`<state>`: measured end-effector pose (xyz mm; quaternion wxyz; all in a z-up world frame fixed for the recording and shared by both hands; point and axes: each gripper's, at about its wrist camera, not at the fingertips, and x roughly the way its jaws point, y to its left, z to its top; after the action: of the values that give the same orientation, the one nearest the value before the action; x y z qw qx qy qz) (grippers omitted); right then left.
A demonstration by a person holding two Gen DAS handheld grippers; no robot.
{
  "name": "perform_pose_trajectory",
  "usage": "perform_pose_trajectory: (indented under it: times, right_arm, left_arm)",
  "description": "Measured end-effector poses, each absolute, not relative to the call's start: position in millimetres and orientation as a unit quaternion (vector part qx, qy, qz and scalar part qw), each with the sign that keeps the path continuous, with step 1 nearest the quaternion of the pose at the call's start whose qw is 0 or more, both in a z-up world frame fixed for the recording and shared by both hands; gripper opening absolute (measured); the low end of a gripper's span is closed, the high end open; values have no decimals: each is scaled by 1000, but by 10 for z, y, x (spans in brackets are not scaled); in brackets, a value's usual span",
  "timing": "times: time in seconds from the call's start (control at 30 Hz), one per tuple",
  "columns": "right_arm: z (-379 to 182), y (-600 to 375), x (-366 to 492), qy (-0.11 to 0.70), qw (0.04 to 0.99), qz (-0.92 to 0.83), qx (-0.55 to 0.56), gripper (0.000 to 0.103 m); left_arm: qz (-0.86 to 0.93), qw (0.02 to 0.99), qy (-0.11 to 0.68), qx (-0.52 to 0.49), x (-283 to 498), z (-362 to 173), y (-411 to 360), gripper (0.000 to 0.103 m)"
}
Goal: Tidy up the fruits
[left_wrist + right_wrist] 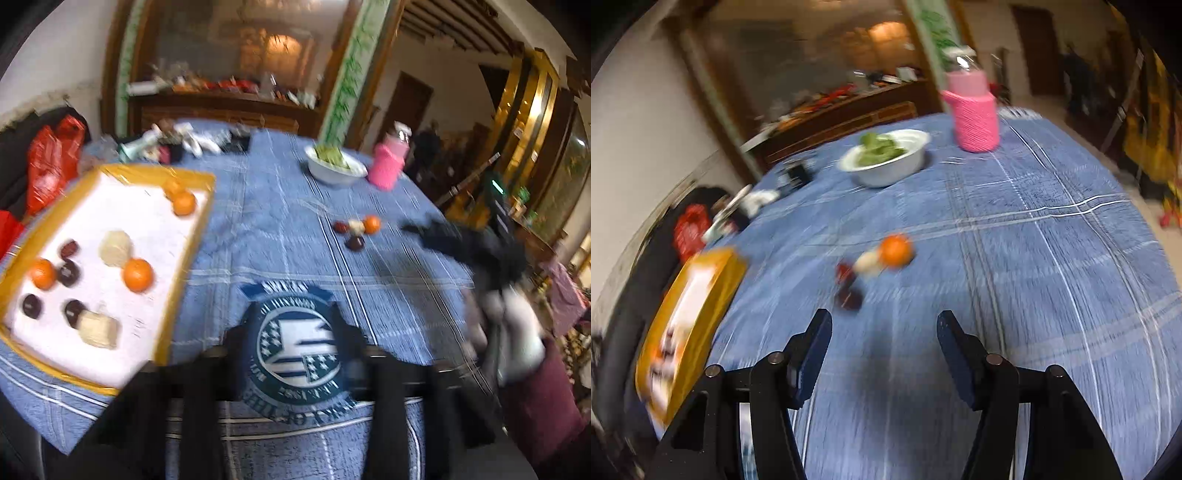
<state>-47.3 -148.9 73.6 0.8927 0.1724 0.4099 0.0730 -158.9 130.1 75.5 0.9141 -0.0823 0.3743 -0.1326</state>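
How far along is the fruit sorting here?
Mostly done, it seems: the tray already holds several oranges, dark fruits and pale pieces. In hand: nothing; the right gripper stands open and empty, the left gripper looks empty too. Left: a small cluster on the cloth, including one orange.

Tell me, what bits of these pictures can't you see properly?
- Yellow-rimmed white tray, right wrist view: motion blur smears its contents.
- Small pale lump among loose fruits on the blue checked cloth, left wrist view: too small to identify.
- Left tool, left wrist view: blurred.
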Motion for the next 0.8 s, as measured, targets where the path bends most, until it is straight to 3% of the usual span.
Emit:
perform_pose_trajectory:
  times: [0.1, 0.23, 0.33, 0.37, 0.4, 0.43, 0.8]
  right_arm:
    - [618, -1541, -28, 411, 888, 63, 197, 62]
    - [405, -1499, 263, 427, 880, 53, 201, 62]
    - [244, -1486, 390, 433, 876, 58, 202, 61]
    - [225, -1487, 402, 433, 875, 66, 205, 55]
    - [195, -1482, 418, 431, 874, 78, 207, 39]
    - [160, -1489, 461, 433, 869, 99, 218, 35]
    - [272, -1746, 393, 413, 863, 108, 269, 35]
  left_arm:
    - [-121, 914, 380, -75, -1500, 747, 1263, 30]
    - [-120, 912, 387, -71, -1298, 771, 1181, 54]
    - [-126, 907, 398, -63, -1046, 743, 1026, 54]
    - [-129, 905, 400, -60, -954, 726, 956, 54]
    - [-132, 904, 402, -57, -893, 712, 890, 54]
    - [-135, 903, 405, -52, -818, 688, 813, 54]
    - [-151, 880, 446, 68, 126, 225, -194, 54]
